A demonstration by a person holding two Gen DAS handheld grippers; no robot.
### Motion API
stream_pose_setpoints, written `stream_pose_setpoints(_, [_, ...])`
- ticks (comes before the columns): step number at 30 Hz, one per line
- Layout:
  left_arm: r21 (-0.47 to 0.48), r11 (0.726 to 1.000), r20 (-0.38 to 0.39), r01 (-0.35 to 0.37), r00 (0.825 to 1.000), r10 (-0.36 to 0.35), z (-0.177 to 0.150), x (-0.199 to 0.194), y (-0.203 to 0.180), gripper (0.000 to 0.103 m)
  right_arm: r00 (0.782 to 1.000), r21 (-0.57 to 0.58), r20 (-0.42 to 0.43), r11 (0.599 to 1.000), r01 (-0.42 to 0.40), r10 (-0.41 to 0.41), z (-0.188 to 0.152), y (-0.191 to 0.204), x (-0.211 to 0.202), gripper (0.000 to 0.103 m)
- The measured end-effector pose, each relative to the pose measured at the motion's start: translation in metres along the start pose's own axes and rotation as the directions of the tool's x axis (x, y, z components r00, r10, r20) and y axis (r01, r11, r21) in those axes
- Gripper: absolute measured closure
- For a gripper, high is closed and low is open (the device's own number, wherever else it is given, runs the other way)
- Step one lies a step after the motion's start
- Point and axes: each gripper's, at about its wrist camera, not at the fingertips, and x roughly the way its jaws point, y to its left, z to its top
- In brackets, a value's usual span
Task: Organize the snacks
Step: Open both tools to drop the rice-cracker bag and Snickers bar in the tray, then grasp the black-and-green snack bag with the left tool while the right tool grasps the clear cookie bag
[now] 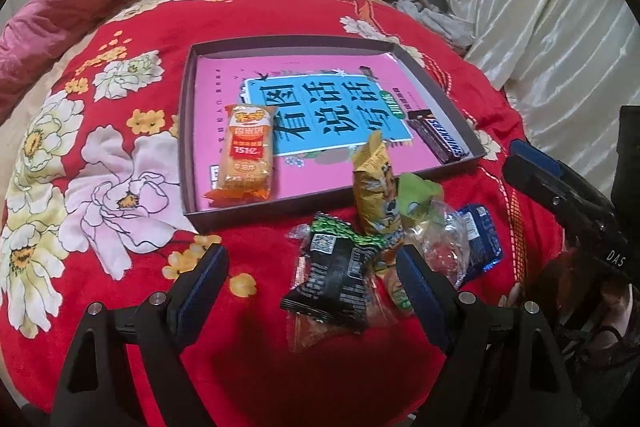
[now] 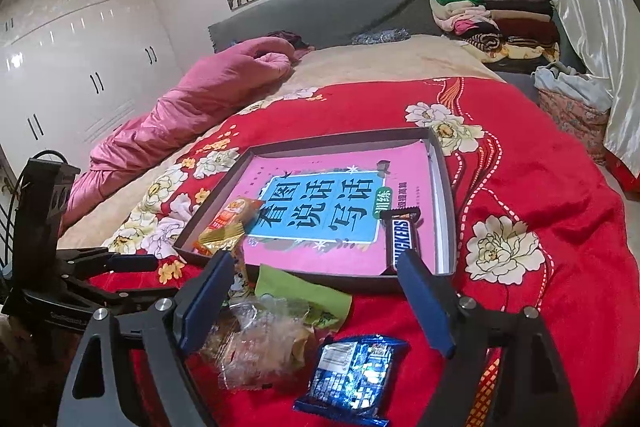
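Here, on the bed's red floral blanket (image 1: pixel 120 75), a shallow tray (image 1: pixel 188 131) holds an orange cracker packet (image 1: pixel 247 151) at its near left, long axis running front to back, and a Snickers bar (image 2: pixel 402 241) by the right wall, likewise lengthwise. Loose snacks (image 1: pixel 360 239) lie piled just before the tray, a blue packet (image 2: pixel 348 375) among them. Left gripper (image 1: pixel 312 291) and right gripper (image 2: pixel 316 299) both hover with jaws wide, gripping nothing.

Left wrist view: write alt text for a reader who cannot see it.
The open left gripper hovers over a loose pile of snacks, nearest a black packet, on a red floral bedspread. Beyond, a shallow box holds an orange packet and a Snickers bar.
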Motion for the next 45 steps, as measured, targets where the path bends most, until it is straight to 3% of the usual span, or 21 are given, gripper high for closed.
stream_pose_setpoints(23, [0.012,1.000,-0.063,0.007,0.998,-0.006,-0.010,0.016,-0.001,0.016,0.997,-0.048,-0.082,0.999,-0.017,0.013,-0.018,0.025,0.000,0.017])
stream_pose_setpoints(32, [-0.005,1.000,-0.082,0.003,0.997,-0.003,-0.012,0.022,0.003,0.016,0.986,-0.043,-0.167,0.999,-0.015,0.008,-0.028,0.028,0.012,0.017])
stream_pose_setpoints(43, [0.002,1.000,-0.057,0.019,0.998,-0.018,-0.010,0.019,0.001,0.016,0.975,-0.038,-0.223,0.999,-0.030,0.021,-0.036,0.029,0.023,0.018])
stream_pose_setpoints(45, [0.006,1.000,-0.057,0.024,0.998,-0.023,-0.010,0.020,0.000,0.016,0.972,-0.038,-0.235,0.999,-0.034,0.024,-0.037,0.030,0.025,0.022])
